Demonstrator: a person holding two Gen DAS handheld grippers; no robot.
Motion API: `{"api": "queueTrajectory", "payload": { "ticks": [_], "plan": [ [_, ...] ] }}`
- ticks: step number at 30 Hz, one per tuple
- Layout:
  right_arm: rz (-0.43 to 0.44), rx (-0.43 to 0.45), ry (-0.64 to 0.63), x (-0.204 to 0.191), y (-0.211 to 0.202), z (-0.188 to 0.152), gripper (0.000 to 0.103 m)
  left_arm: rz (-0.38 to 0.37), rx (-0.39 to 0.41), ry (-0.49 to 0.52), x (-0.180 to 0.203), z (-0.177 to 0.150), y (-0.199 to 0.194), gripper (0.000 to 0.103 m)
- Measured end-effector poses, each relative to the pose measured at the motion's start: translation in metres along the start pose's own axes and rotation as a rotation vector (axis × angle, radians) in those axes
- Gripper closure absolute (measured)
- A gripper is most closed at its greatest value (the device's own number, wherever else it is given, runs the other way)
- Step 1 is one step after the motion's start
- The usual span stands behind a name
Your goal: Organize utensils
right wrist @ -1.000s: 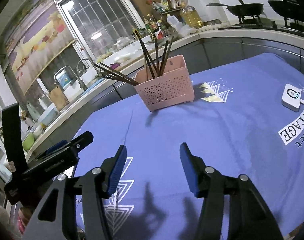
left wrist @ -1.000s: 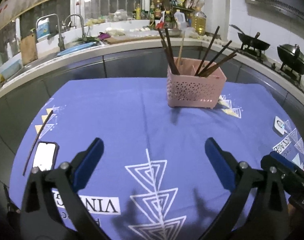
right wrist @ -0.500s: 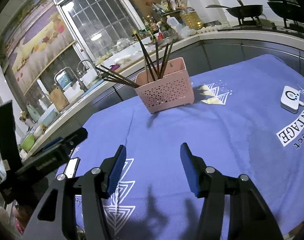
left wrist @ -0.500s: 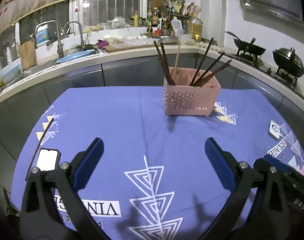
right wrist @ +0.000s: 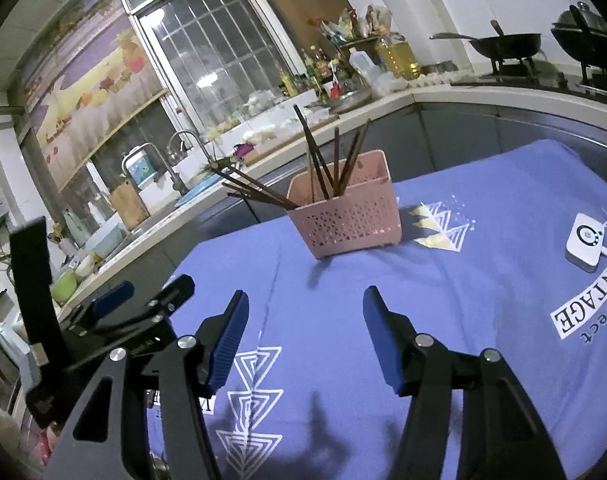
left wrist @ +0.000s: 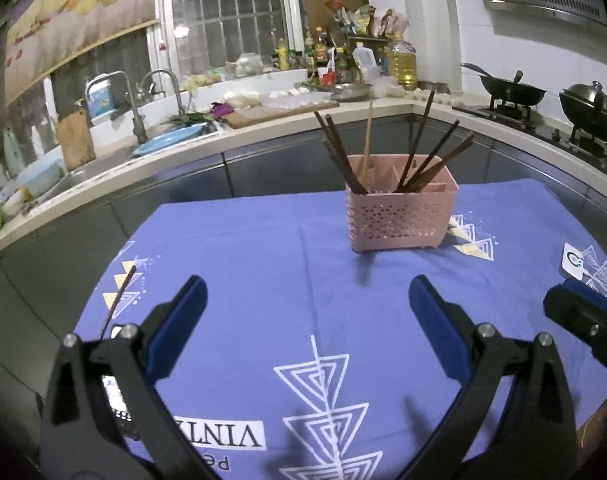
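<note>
Left wrist view: the bench (left wrist: 263, 248) spread beneath both tools; the pink basket (left wrist: 399, 216) of chopsticks (left wrist: 419, 160) stood ahead. Left tool (left wrist: 305, 308) and right tool (right wrist: 303, 312) gaped wide, empty. A stray chopstick (left wrist: 119, 300) lay left; approaching low, along its length, seemed wisest.

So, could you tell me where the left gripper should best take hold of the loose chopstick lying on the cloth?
Probably mid-shaft, from above: the loose chopstick lies flat on the blue tablecloth, so the open left gripper should likely straddle it crosswise.
</note>
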State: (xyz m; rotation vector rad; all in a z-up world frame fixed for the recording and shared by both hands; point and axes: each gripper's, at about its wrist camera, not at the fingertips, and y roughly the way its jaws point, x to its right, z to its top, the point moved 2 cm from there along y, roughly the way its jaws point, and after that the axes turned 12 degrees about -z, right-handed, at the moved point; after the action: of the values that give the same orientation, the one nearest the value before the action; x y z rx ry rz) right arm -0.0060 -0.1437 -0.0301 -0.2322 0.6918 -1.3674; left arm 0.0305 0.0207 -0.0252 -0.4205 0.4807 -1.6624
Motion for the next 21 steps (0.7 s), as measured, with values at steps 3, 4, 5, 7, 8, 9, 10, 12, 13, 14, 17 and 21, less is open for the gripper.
{"api": "queueTrajectory", "payload": {
  "ticks": [3, 4, 5, 7, 8, 9, 10, 12, 13, 14, 17, 21],
  "plan": [
    [0.004, -0.003, -0.001, -0.002, 0.000, 0.001, 0.042, 0.008, -0.004, -0.008, -0.001, 0.000, 0.000, 0.006],
    [0.005, -0.004, -0.001, -0.002, 0.000, 0.002, 0.042, 0.007, -0.008, -0.010, -0.001, 0.000, 0.000, 0.006],
    [0.006, -0.005, 0.000, -0.003, 0.001, 0.002, 0.042, 0.007, -0.010, -0.011, -0.001, 0.001, 0.000, 0.006],
    [0.008, -0.006, -0.001, -0.005, 0.001, 0.003, 0.042, 0.011, -0.010, -0.013, -0.002, 0.001, -0.001, 0.006],
    [0.009, -0.005, -0.002, -0.005, 0.000, 0.003, 0.042, 0.013, -0.008, -0.014, -0.003, 0.001, -0.001, 0.006],
    [0.009, -0.005, -0.002, -0.006, 0.000, 0.003, 0.042, 0.015, -0.009, -0.015, -0.003, 0.001, -0.001, 0.006],
    [0.009, -0.005, -0.003, -0.006, 0.000, 0.004, 0.042, 0.016, -0.010, -0.018, -0.004, 0.001, -0.001, 0.006],
    [0.010, -0.002, -0.006, -0.007, -0.001, 0.004, 0.042, 0.021, -0.011, -0.025, -0.006, 0.001, -0.001, 0.006],
    [0.011, -0.001, -0.007, -0.007, 0.000, 0.005, 0.042, 0.024, -0.011, -0.027, -0.007, 0.001, -0.001, 0.006],
    [0.011, 0.001, -0.008, -0.008, -0.001, 0.006, 0.042, 0.031, -0.008, -0.031, -0.008, 0.001, -0.002, 0.006],
    [0.012, 0.004, -0.009, -0.008, -0.002, 0.006, 0.042, 0.042, 0.002, -0.036, -0.010, 0.002, -0.005, 0.006],
    [0.013, 0.006, -0.010, -0.008, -0.002, 0.006, 0.042, 0.058, 0.011, -0.035, -0.010, 0.003, -0.008, 0.006]
  ]
}}
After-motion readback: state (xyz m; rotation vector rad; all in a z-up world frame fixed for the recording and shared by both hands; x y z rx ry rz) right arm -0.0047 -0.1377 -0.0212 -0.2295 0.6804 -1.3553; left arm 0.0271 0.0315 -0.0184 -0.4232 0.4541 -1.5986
